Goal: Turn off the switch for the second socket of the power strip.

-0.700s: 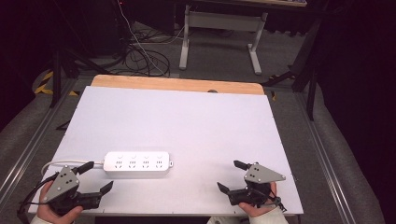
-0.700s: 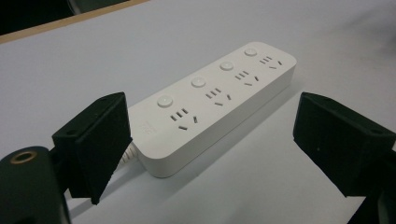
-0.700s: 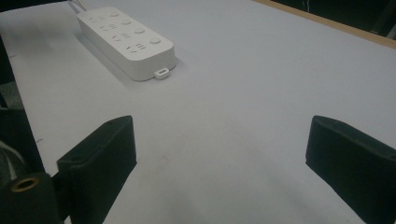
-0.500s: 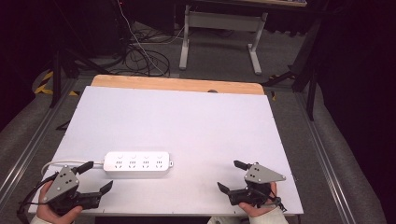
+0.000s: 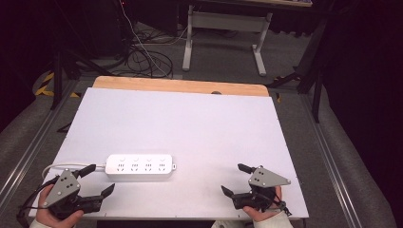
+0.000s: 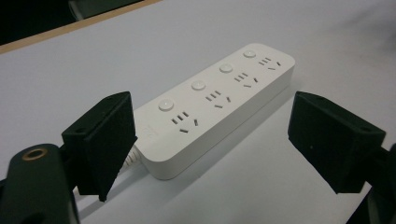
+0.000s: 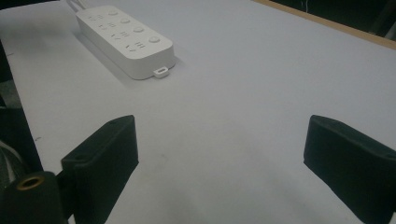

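Nothing has shifted: both the left claw (image 5: 96,181) and right claw (image 5: 235,180) stay wide, empty, power strip (image 5: 139,166) untouched on the surface (image 5: 190,123).

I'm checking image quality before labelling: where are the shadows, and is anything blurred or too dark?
High view: the white table top is evenly lit, while the floor and stands behind sink into near black. Left gripper view: the power strip is sharp and casts a soft shadow toward the camera; the near jaws look slightly soft. Right gripper view: the power strip is clear, and a faint dark patch lies on the table between the jaws.
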Demonstrator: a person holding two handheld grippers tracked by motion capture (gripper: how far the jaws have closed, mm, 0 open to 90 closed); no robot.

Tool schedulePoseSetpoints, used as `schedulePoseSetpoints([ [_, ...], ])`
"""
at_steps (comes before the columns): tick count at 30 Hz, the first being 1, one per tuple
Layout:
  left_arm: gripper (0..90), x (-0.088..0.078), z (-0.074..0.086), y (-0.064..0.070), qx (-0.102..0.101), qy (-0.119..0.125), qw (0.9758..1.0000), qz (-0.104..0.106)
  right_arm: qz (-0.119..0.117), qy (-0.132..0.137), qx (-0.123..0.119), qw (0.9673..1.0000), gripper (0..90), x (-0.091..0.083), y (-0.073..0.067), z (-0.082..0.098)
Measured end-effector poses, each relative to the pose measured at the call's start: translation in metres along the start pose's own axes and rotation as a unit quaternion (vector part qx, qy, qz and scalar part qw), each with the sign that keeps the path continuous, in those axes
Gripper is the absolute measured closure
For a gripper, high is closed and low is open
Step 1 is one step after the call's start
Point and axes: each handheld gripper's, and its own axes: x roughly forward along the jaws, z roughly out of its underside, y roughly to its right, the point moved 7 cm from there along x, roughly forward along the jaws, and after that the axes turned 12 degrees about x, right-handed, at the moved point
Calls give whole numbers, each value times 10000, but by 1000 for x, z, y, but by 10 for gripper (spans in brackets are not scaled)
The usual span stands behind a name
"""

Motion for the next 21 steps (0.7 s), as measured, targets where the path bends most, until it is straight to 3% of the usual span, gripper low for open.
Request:
schedulePoseSetpoints([
  [6, 159, -2, -3, 0, -40, -4, 10000, -24, -9, 1, 0, 10000, 106, 0, 0, 0],
  [13, 192, -8, -13, -4, -332, 199, 9992, 131, -30, -9, 50, 10000, 106, 2, 1, 1],
  [16, 194, -9, -17, -4, -285, 181, 9994, 98, -24, -7, 72, 10000, 106, 2, 1, 1],
  [18, 194, -8, -20, -6, -112, 70, 9999, -7, -41, -13, 79, 10000, 106, 3, 2, 1],
  [21, 192, -6, -24, -6, -122, 40, 9999, 0, -35, -24, 91, 9999, 106, 4, 2, 1],
])
